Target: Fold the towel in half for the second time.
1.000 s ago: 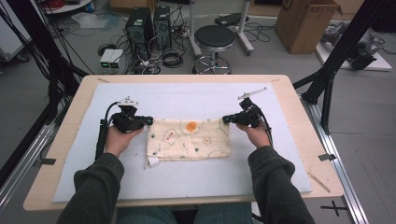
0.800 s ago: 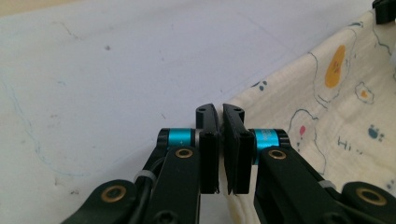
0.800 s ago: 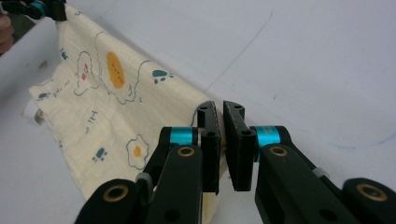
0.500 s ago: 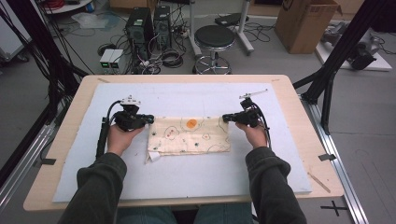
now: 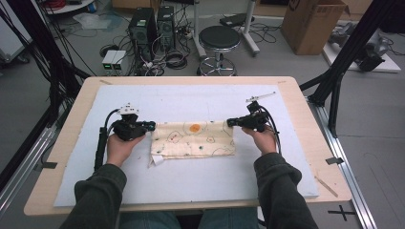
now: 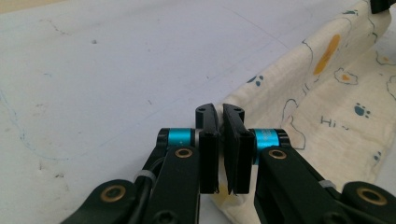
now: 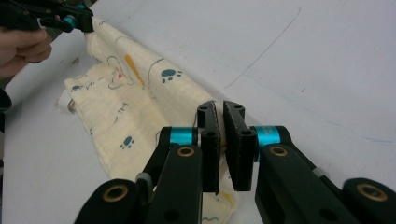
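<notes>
From the high view, I am seeing the cloth point(image 5: 193, 139) lying flat on the white mat point(image 5: 191, 176) of the counter point(image 5: 305, 109), folded into a long strip. The left claw point(image 5: 152, 126) is holding its far left corner; the right claw point(image 5: 229, 123) is holding its far right corner.

In the left gripper view, I am seeing the left claw point(image 6: 220, 112) pressing together on the cloth's point(image 6: 336, 98) edge, with fabric passing beneath the jaws.

In the right gripper view, I am seeing the right claw point(image 7: 220, 109) clamping the near corner of the cloth point(image 7: 135, 107), while the other claw point(image 7: 88, 25) is gripping the far corner beside the person's hand point(image 7: 21, 49).
</notes>
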A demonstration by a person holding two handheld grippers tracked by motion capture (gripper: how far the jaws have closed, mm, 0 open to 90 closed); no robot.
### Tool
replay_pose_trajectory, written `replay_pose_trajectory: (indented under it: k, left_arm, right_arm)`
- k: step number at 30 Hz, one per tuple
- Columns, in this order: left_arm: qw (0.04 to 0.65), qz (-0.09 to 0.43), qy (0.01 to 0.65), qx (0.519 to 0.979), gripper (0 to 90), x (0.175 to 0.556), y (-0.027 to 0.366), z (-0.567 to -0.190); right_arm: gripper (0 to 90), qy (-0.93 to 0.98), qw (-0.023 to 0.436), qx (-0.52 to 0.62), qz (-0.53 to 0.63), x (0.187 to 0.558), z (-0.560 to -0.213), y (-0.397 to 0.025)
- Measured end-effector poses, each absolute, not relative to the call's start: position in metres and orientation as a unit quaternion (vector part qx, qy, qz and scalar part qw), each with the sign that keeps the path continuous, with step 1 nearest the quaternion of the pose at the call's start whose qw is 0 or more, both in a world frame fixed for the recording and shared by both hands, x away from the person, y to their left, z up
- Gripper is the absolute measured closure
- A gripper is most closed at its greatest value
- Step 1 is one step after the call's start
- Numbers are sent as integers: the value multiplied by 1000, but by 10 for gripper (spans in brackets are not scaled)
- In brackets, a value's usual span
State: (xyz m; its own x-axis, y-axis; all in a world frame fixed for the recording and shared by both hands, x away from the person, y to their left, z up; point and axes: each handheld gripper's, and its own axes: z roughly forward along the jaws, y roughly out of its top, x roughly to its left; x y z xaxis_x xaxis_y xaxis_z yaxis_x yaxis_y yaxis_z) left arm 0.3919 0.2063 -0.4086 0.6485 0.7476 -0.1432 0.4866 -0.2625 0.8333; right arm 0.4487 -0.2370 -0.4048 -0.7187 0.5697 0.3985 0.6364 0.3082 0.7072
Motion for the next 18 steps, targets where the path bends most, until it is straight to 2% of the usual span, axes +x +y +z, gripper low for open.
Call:
replay_pose_trajectory:
  k: [12,18]
  left_arm:
    - [464,141,380,788,842,380,211,-411]
    - [468,137,371,790,840,374,209,-409]
  right_arm:
    - [852,-821,43,-351,-447,438,-400,-235]
    - [852,-822,38,-348,-448,429,-408,-235]
